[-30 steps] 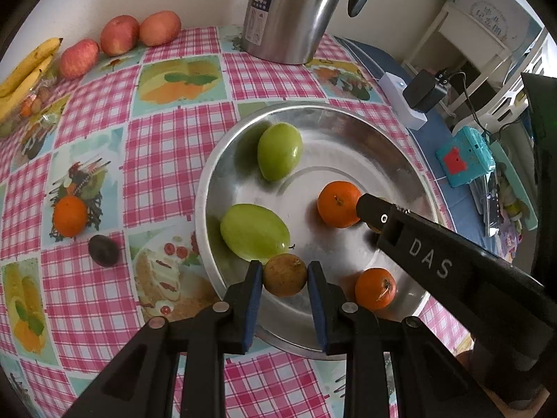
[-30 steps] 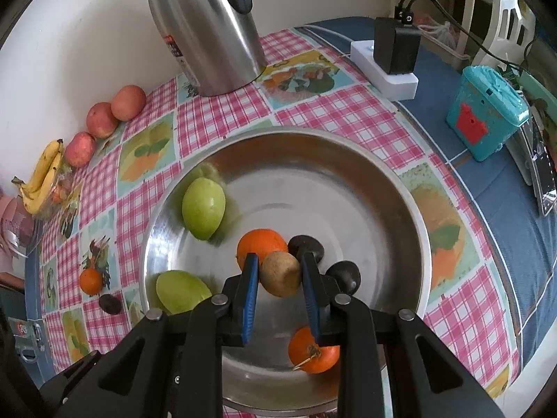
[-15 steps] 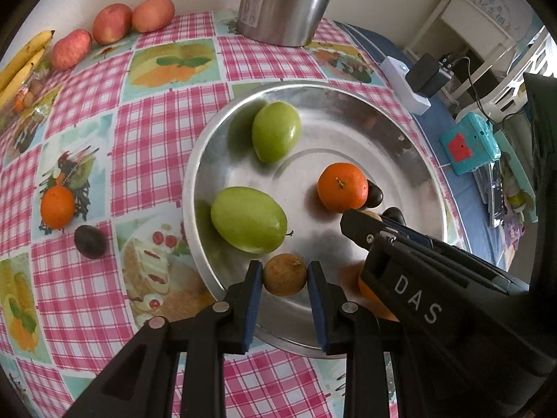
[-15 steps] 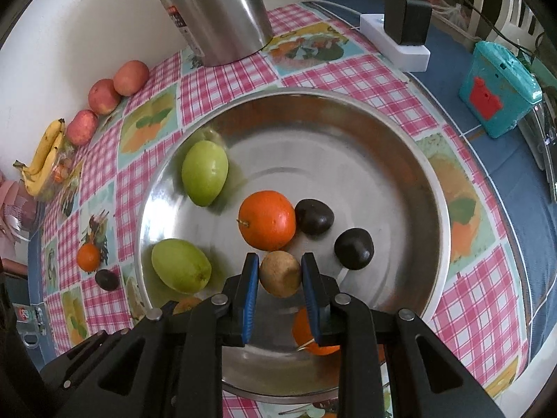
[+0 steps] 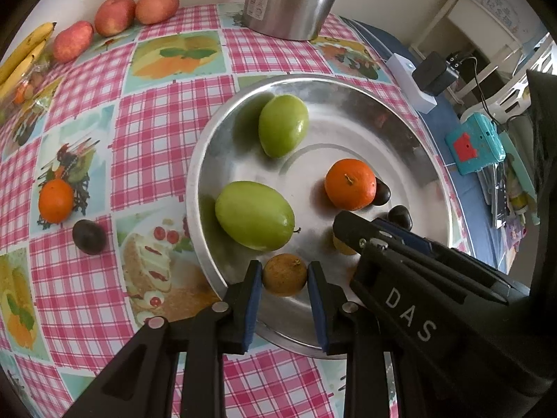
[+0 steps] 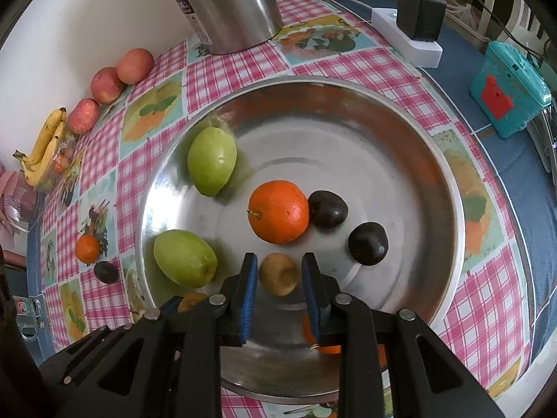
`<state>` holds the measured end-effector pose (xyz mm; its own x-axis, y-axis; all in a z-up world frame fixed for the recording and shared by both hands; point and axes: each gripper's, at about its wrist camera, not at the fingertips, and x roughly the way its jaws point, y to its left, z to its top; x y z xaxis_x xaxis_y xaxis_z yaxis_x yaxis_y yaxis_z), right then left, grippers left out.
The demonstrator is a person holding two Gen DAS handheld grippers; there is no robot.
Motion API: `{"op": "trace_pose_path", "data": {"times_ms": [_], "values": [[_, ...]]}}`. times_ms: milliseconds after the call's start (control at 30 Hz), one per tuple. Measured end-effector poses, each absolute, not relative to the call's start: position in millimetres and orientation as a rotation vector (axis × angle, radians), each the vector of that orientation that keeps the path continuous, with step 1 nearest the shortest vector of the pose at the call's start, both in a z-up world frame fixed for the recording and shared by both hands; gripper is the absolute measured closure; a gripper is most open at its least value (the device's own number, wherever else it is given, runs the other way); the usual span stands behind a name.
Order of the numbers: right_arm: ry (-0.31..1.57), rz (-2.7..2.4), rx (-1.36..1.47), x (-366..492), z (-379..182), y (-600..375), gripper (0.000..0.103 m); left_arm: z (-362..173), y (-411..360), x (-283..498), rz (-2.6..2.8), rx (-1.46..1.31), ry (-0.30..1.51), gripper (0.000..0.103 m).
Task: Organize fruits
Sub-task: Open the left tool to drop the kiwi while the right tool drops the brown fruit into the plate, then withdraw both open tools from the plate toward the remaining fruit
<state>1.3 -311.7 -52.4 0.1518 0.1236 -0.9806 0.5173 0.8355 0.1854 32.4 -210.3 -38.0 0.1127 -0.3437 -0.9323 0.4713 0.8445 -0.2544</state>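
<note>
Sitting between each pair of blue pads is a small, round, brownish fruit: the left gripper (image 5: 284, 280) clamps one brown fruit (image 5: 284, 274) at the steel tray's (image 5: 348, 85) near rim, while the right gripper's (image 6: 279, 273) jaws, just opening, flank another brownish fruit (image 6: 278, 273), gaps visible either side.

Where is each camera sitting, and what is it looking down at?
Left wrist view: it sits on the left claw, looking steeply down at the round silver metal tray on the pink checked tablecloth. Its own claw grips a small brown round fruit; the right claw's black body crosses the lower right.
Right wrist view: it sits on the right claw, looking steeply down into the same tray; its claw has just been opening around a small tan round fruit.
Both show the tray, two green oval fruits and the steel kettle.
</note>
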Motion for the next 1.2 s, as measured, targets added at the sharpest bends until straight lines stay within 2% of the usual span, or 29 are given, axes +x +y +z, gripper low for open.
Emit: {"op": "trace_pose_path", "data": {"times_ms": [433, 1100, 1167, 1200], "values": [[1.309, -0.332, 0.556, 1.9, -31.5, -318.3, 0.071, -22.6, -196.0, 37.7, -0.614, 0.067, 1.302, 0.073], [1.340, -0.267, 0.526, 8.2, -36.4, -301.5, 0.071, -10.7, -111.9, 78.0, -0.360, -0.189, 1.255, 0.073], [1.335, -0.253, 0.520, 9.5, -34.6, -298.8, 0.070, -9.8, -105.1, 80.2, -0.337, -0.200, 1.251, 0.070], [1.332, -0.252, 0.513, 10.0, -33.8, -297.5, 0.067, -9.4, -102.1, 81.2, -0.324, -0.204, 1.248, 0.064]]}}
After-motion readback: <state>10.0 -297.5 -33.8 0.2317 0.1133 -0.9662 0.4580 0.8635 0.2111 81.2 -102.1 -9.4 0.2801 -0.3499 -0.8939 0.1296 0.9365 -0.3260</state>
